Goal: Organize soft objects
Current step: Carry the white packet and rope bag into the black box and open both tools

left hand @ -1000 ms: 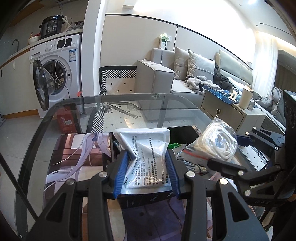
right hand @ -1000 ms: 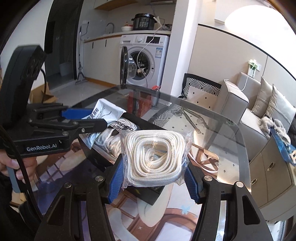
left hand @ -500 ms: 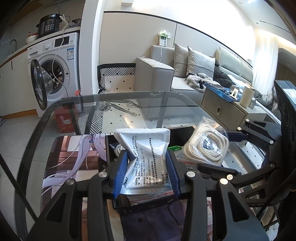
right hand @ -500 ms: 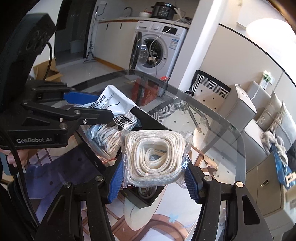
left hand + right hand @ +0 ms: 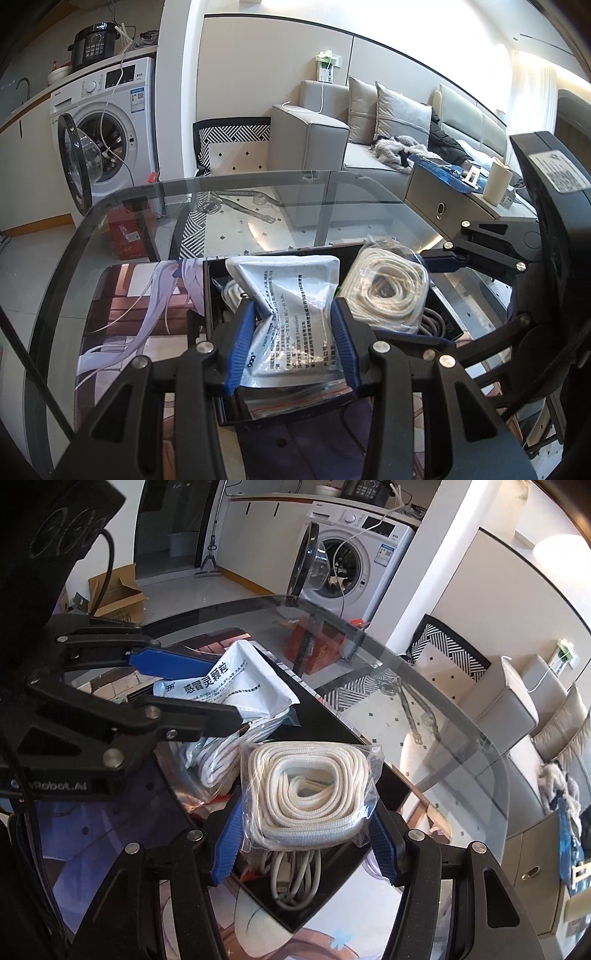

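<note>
Glass table [image 5: 258, 206], illustrated mat [image 5: 122, 306] lying on it, black box [image 5: 343, 738] on the mat

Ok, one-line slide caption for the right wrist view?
Right claw holds bagged white rope over the black box; left claw grips a medicine pouch.

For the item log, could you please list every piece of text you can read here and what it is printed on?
"999" and "感冒灵颗粒": white pouch in the left gripper.
"Robot.AI", start hidden: left gripper's body.
Pouch's small print, washing machine labels, right gripper sticker: too small to read.
</note>
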Tool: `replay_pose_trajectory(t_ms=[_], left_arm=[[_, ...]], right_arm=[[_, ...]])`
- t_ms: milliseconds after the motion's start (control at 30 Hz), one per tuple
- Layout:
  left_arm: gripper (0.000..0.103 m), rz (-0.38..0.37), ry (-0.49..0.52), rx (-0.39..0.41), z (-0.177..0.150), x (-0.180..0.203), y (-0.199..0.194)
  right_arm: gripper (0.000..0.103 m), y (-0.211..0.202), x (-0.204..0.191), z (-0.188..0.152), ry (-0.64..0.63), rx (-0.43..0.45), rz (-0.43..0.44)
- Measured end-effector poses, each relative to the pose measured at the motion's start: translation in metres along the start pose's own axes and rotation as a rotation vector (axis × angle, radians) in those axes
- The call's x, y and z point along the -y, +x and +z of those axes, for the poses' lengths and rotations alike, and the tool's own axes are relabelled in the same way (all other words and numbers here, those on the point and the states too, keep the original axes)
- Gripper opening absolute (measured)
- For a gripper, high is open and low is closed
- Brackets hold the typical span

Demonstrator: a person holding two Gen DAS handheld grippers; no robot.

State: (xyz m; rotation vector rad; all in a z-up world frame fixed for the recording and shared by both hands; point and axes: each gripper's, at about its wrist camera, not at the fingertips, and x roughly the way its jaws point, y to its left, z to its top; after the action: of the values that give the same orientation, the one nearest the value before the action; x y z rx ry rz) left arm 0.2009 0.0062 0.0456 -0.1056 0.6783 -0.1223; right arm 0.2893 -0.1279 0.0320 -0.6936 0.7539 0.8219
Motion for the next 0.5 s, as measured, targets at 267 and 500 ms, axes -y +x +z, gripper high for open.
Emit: replay_pose_trajectory(t_ms=[267, 500], left_arm=[[0.042, 0.002, -0.001, -0.005, -0.001, -0.001, 0.003], [0.043, -0.002, 0.007, -0.014, -0.001, 0.001, 0.007]], right_arm=[[0.081, -0.002, 0.007, -0.004, 0.046, 0.038, -0.016], [0.100, -0.032, 0.000, -0.018, 0.089, 0.138, -0.063]])
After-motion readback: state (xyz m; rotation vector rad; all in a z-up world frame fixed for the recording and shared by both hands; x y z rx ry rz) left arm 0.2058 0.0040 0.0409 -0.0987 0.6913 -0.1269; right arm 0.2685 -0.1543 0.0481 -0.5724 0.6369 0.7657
